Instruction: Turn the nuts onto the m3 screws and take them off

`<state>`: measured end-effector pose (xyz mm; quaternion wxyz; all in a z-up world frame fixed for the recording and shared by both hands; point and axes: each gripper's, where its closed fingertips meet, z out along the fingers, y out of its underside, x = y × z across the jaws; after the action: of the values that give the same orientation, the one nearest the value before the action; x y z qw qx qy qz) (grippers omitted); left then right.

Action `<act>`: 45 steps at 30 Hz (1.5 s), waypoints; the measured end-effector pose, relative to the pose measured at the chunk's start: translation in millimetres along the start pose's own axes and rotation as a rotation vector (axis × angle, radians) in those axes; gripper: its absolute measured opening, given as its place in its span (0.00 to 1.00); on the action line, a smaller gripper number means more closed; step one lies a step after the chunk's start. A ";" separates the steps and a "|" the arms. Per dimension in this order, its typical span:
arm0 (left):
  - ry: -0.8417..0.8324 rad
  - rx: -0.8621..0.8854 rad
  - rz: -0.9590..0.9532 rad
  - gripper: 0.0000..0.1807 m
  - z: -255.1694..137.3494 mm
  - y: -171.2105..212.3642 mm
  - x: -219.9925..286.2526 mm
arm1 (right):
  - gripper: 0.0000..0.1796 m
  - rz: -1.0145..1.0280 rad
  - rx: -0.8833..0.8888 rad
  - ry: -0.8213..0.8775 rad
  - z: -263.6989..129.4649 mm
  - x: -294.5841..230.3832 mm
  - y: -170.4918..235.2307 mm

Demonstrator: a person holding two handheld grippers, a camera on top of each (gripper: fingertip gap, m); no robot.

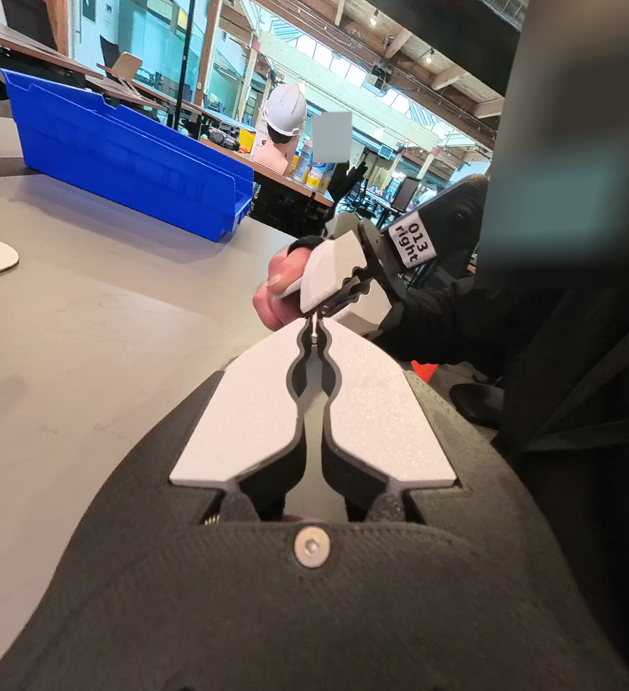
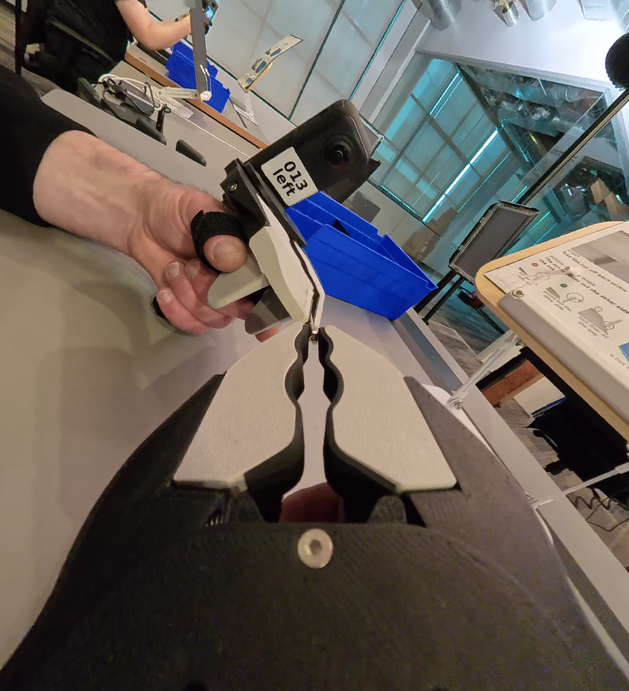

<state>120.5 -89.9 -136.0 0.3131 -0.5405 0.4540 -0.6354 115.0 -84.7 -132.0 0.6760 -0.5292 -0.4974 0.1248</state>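
A: Looking at it now, the left gripper (image 1: 313,338) is pinched on the head end of the m3 screw (image 1: 314,329), and the right gripper (image 2: 313,338) is clamped at the other end, tip to tip just above the table (image 1: 81,318).

B: Nut on or off?

A: Can't tell, too small. Prob mid-turn, w/ the pair not yet parted. Blue bin (image 1: 126,157) sits well beyond both tips, contents hidden, so no count of done vs left.
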 end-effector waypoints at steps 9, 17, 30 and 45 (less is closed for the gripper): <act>-0.037 -0.013 0.047 0.01 0.3 -2.3 0.7 | 0.03 0.132 0.042 -0.040 -0.8 1.5 -0.4; -0.041 -0.022 0.058 0.01 0.2 -2.5 1.8 | 0.03 0.135 0.043 -0.043 -0.8 1.4 -0.5; 0.003 0.011 0.016 0.01 0.5 -5.2 5.5 | 0.03 0.109 0.050 -0.020 -0.9 2.4 -2.6; 0.024 0.077 -0.053 0.01 1.6 -11.0 5.1 | 0.03 0.072 0.067 0.052 -1.3 8.1 -5.0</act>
<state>121.9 -90.6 -123.9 0.3113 -0.5323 0.4183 -0.6669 118.1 -81.9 -123.3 0.7012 -0.5269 -0.4558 0.1516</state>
